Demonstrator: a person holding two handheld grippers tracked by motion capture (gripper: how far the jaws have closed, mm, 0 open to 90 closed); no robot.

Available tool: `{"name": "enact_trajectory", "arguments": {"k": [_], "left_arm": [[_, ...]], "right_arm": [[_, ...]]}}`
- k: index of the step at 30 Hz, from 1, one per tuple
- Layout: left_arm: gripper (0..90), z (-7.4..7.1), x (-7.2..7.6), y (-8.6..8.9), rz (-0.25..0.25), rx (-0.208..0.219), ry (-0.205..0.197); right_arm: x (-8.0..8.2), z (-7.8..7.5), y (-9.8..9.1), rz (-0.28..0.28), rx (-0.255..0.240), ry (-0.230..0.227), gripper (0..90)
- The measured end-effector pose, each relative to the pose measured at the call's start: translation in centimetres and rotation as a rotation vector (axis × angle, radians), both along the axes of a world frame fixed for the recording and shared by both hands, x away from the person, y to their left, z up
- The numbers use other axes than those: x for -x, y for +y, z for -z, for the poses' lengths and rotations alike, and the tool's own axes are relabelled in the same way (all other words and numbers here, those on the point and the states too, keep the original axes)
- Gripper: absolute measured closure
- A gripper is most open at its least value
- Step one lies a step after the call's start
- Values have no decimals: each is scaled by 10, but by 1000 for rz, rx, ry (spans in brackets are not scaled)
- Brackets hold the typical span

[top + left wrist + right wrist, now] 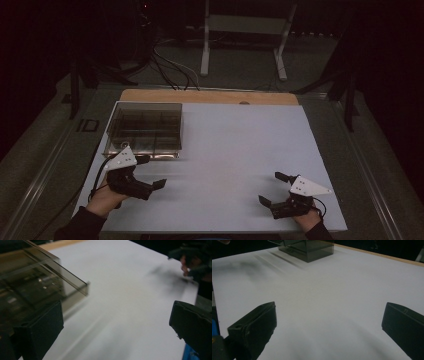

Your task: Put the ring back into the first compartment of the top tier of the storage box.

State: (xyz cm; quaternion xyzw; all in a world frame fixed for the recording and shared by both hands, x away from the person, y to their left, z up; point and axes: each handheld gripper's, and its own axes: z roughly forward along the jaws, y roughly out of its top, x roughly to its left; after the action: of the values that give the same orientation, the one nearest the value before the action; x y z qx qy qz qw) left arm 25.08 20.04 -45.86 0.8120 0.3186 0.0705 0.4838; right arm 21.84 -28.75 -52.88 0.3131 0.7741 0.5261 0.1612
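Smoked compartment box (pixel 145 129) on the bench (pixel 235 150) is best approached squarely by the left gripper (pixel 151 173), both grippers' jaws being spread, empty.

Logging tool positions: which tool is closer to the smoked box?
The left tool, beside the box's near edge. The right tool sits far across the white board, near its opposite corner.
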Motion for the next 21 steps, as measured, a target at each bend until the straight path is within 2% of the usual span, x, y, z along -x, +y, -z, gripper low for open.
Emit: {"name": "enact_trajectory", "arguments": {"k": [4, 7, 12, 14, 16, 17, 18, 21], "left_arm": [[10, 14, 5, -3, 35, 12, 6], [10, 26, 9, -4, 50, 6, -1], [10, 43, 15, -2, 73, -5, 13], [10, 48, 16, 0, 66, -29, 22], [10, 53, 16, 5, 51, -15, 35], [10, 53, 16, 5, 51, -15, 35], [10, 57, 16, 10, 29, -22, 23], [11, 64, 18, 15, 13, -26, 32]], "right_arm": [[0, 0, 0, -1, 2, 1, 0], [0, 0, 0, 0, 4, 1, 0], [0, 1, 0, -1, 5, 3, 0], [0, 1, 0, -1, 5, 4, 0], [0, 1, 0, -2, 5, 5, 0], [0, 1, 0, -2, 6, 5, 0], [0, 1, 0, -3, 7, 4, 0], [0, 1, 1, -5, 8, 3, 0]]}}
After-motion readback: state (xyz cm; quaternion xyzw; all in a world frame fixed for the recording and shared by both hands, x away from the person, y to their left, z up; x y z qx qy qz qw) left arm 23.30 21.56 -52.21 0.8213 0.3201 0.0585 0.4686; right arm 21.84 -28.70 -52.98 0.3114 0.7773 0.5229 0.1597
